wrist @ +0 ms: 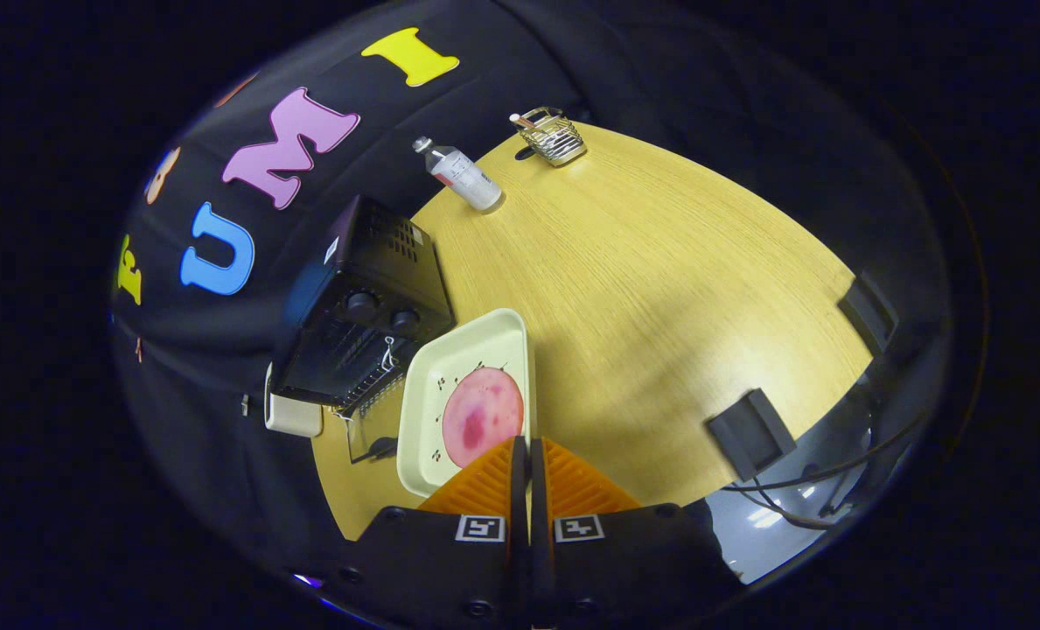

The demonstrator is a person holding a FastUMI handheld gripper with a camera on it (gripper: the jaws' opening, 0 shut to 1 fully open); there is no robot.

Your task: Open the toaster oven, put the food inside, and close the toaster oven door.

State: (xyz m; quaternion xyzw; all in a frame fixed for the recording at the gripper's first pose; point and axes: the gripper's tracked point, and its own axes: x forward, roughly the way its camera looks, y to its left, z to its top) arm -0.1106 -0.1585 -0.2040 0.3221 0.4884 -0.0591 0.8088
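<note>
In the gripper view, the black boxy toaster oven [371, 306] stands on the pale wooden desk [659, 297] with its glass door [369, 429] already folded down. Just beside it lies the cream rectangular tray [463, 350] carrying the round pink food [482, 416]. I judge the next step is to grip the tray's near rim squarely and keep it level. The claw [521, 455] hangs over that rim, fingers together, holding nothing.
</note>
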